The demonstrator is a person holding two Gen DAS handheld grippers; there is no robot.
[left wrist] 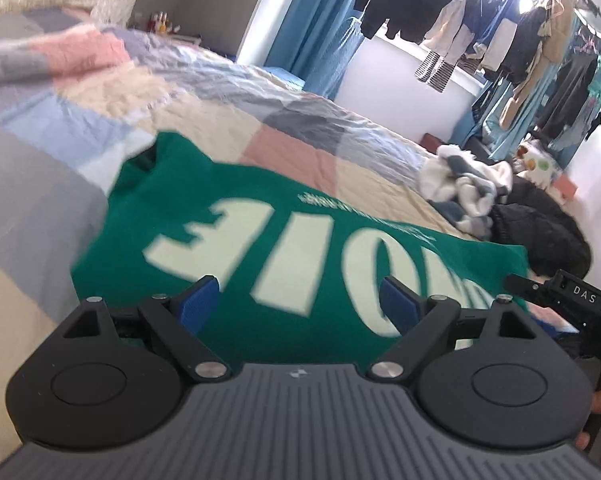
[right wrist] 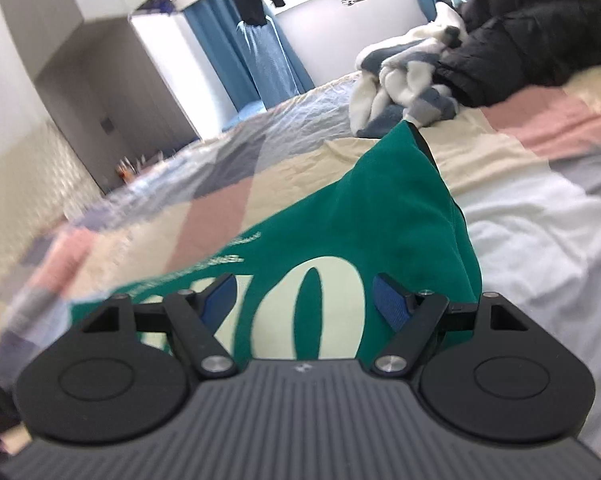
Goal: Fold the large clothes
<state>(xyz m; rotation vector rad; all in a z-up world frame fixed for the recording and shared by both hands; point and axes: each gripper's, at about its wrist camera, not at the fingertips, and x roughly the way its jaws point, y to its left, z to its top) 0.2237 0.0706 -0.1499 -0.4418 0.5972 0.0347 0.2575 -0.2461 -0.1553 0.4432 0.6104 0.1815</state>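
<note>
A green sweatshirt [left wrist: 300, 216] with large cream letters lies folded flat on the patchwork bed cover [left wrist: 204, 92]. My left gripper [left wrist: 299, 300] hovers over its near edge, blue pads [left wrist: 200, 300] wide apart, nothing between them. The right wrist view has the same green sweatshirt [right wrist: 364, 216] running away towards the far right. My right gripper [right wrist: 306, 300] stands open above the cream print, its blue pads [right wrist: 388, 300] clear of the cloth. The right gripper's black body [left wrist: 572, 304] shows at the right edge of the left wrist view.
A white and blue-grey garment [left wrist: 460, 184] and a black jacket [left wrist: 540, 224] lie heaped beyond the sweatshirt; both show again as garment [right wrist: 400, 72] and jacket [right wrist: 532, 36]. Clothes hang on a rail [left wrist: 500, 36] by the window. A blue curtain [right wrist: 256, 52] and a grey wardrobe [right wrist: 100, 80] stand behind the bed.
</note>
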